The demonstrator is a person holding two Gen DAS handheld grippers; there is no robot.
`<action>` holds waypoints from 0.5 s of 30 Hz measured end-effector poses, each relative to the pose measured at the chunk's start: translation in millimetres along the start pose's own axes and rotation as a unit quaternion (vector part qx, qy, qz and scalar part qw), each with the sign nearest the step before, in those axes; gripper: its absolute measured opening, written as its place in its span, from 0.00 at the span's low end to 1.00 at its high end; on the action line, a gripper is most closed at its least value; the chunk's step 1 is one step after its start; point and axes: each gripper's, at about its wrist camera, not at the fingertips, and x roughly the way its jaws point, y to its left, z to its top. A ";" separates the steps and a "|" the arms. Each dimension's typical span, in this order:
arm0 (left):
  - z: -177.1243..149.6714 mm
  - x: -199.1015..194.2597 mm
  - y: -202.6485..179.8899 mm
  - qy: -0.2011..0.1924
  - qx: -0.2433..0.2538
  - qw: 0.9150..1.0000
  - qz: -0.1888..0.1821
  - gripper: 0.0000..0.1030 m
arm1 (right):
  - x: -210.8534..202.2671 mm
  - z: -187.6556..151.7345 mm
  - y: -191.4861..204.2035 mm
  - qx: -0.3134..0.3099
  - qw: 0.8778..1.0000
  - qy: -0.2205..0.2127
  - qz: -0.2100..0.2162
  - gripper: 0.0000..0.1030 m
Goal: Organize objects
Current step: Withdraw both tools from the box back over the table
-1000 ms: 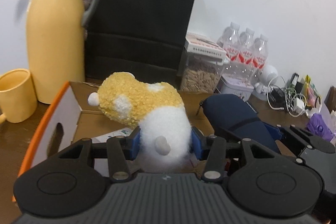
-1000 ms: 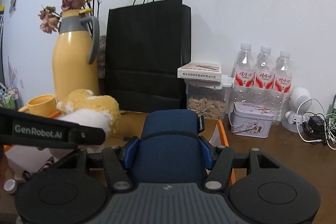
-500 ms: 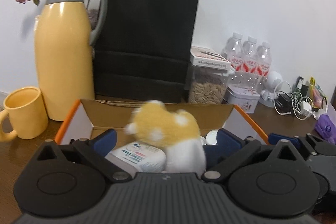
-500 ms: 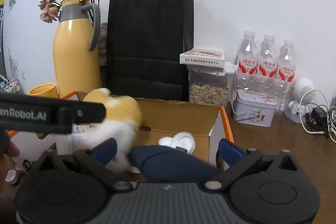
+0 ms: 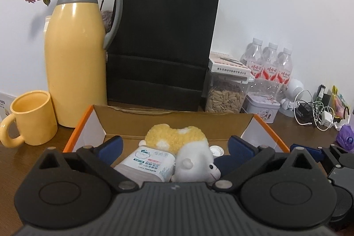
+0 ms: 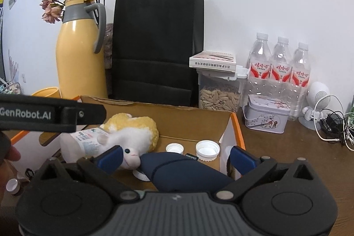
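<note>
An open cardboard box (image 5: 168,123) with orange edges (image 6: 230,125) holds a yellow and white plush toy (image 5: 177,143) (image 6: 132,132), a white wipes pack (image 5: 147,162) (image 6: 86,141), a navy pouch (image 6: 183,171) (image 5: 223,162) and two white caps (image 6: 207,150). My left gripper (image 5: 174,145) is open above the near side of the box, over the plush and the pack. My right gripper (image 6: 176,156) is open, its jaws either side of the pouch without touching it.
Behind the box stand a yellow thermos (image 5: 75,59), a yellow mug (image 5: 31,118), a black paper bag (image 5: 163,45), a seed jar (image 5: 225,94), a tin (image 6: 266,114), three water bottles (image 6: 281,72) and tangled cables (image 5: 316,112). A small bottle (image 6: 13,186) stands at lower left.
Both grippers opened and drew back. The plush dropped from the left gripper and the pouch from the right; both now lie in the box.
</note>
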 end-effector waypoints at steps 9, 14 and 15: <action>-1.5 -32.5 1.0 -0.033 0.005 0.999 0.000 1.00 | -26.5 0.7 10.6 -0.022 0.999 -0.019 -0.022 1.00; 0.4 -59.0 7.3 -0.045 -0.010 0.999 0.000 1.00 | -48.4 1.1 14.6 -0.021 0.999 -0.028 -0.026 1.00; 0.1 -64.7 7.8 -0.046 -0.010 0.999 0.000 1.00 | -54.1 1.3 15.8 -0.022 0.999 -0.029 -0.028 1.00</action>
